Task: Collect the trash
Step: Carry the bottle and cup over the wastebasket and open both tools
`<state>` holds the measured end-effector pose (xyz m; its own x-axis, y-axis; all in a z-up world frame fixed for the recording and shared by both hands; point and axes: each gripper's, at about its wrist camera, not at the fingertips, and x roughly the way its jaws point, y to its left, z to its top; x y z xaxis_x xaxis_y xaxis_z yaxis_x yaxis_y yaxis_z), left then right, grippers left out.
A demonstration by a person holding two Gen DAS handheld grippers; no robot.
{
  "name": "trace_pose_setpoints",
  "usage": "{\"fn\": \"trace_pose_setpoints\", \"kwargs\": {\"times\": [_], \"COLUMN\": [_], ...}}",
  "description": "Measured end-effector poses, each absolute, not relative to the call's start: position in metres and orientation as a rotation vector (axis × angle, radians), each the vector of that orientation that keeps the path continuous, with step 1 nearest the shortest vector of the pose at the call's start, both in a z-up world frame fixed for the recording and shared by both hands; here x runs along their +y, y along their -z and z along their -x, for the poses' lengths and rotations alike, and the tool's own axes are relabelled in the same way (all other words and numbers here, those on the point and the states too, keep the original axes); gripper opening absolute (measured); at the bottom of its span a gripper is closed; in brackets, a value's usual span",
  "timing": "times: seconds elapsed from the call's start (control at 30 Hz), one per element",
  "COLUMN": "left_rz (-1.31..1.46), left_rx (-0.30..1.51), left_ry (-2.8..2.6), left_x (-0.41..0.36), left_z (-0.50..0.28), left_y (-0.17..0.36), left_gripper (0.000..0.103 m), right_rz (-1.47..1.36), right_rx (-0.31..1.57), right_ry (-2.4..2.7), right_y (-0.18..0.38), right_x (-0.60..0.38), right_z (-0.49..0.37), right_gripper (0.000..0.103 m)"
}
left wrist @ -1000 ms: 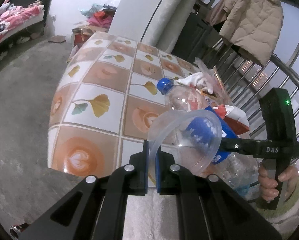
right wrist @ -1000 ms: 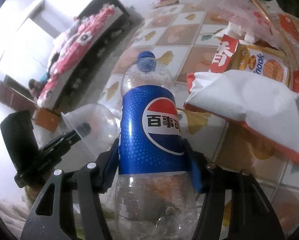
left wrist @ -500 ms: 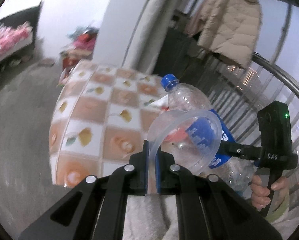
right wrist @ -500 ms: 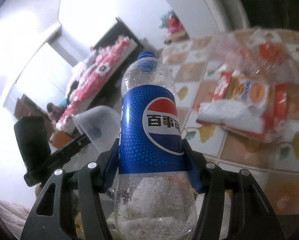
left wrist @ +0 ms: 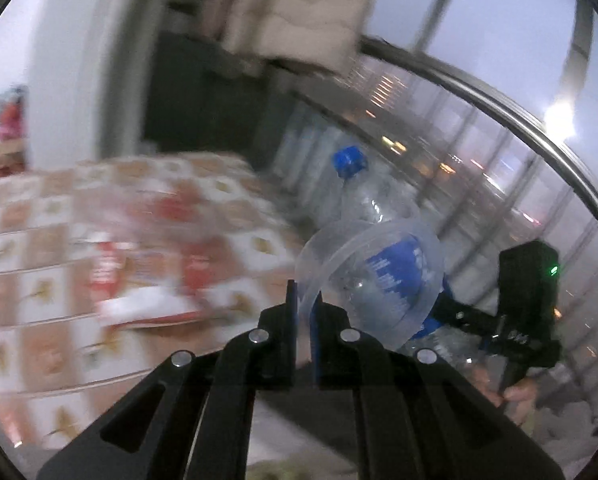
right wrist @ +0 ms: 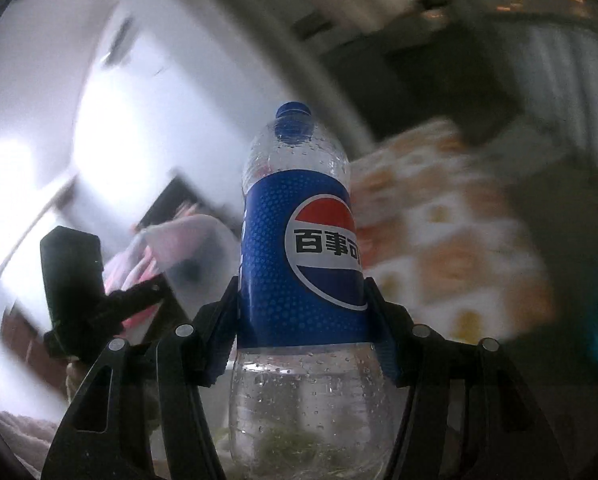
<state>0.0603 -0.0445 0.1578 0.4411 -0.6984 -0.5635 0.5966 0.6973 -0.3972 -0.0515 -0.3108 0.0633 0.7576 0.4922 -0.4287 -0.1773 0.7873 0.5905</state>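
Bottle (right wrist: 303,264): empty, light, slippery plastic; right gripper (right wrist: 303,308) clamps label band. Clear lid (left wrist: 369,276), 1 o'clock: flimsy; left gripper (left wrist: 303,312) pinches rim.

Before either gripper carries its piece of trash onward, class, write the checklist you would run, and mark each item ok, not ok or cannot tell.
1. Right gripper clamps the Pepsi bottle at its label: ok.
2. Bottle cap on: ok.
3. Left gripper pinches the clear plastic cup by its rim: ok.
4. Cup and bottle apart: cannot tell, they overlap in view.
5. Bin in sight: not ok.
6. Table free of trash: not ok, red and white wrappers remain.
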Motion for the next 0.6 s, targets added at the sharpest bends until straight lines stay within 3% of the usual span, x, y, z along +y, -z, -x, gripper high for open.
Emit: {"fn": "trace_pose_setpoints", "kwargs": {"times": [0.37,0.6], "left_rz": [-0.025,-0.216], "left_rx": [1.093,1.301], "left_ry": [1.072,1.066], "left_x": [-0.294,-0.43], "left_z": [-0.091,-0.091], "left_y": [-0.126,-0.05], "left_gripper": [0.005,0.005], "right_rz": [-0.887,-1.176], "right_rx": [0.59,0.606], "right_ry": [0.155,0.296], "right_y": [0.022,0.093], "right_x": [-0.484,-0.55], "right_z": [0.128,0.151], "right_gripper": [0.056,0.056]}}
